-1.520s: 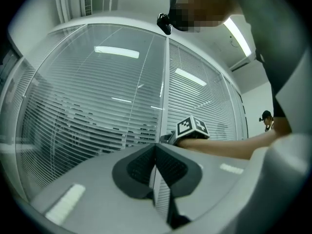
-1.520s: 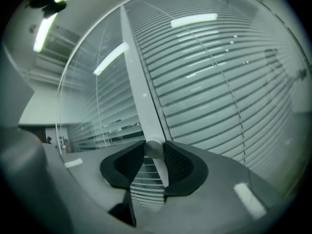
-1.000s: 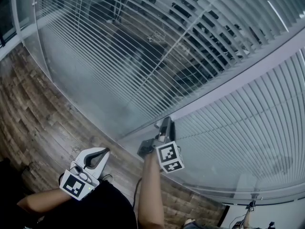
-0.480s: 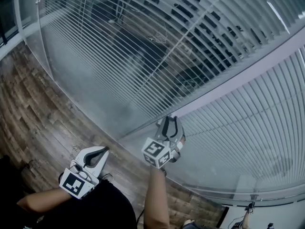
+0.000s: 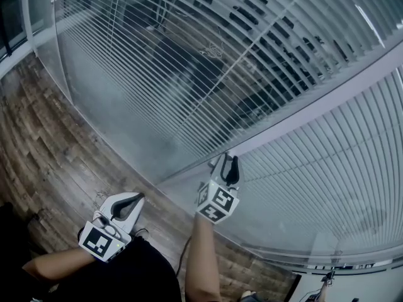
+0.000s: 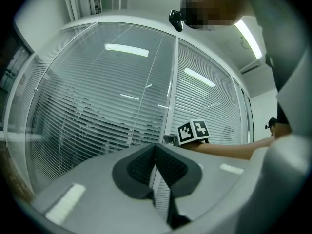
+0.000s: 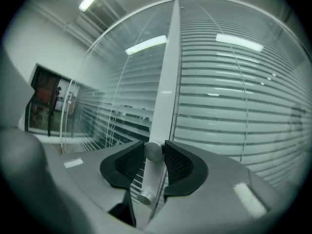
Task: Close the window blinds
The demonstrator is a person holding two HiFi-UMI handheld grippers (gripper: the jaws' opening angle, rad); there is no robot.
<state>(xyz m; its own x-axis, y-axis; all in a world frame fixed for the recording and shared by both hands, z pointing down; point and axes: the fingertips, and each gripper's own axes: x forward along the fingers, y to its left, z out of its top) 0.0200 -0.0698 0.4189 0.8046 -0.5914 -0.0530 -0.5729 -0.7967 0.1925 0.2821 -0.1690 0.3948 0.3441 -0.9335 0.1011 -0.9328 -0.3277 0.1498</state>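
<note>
Your right gripper (image 5: 227,163): jaws closing on blind knob (image 7: 153,151); centre it, then twist steadily. Left gripper (image 6: 156,155): closed, empty.

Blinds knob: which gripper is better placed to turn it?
Right. The right gripper is closing its jaws on the knob at the window frame; the left gripper hangs lower, away from it, shut, empty.

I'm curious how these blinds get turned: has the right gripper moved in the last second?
Yes. The right gripper has twisted in place at the white window post, its marker cube turned; its jaws are closing on the knob.
</note>
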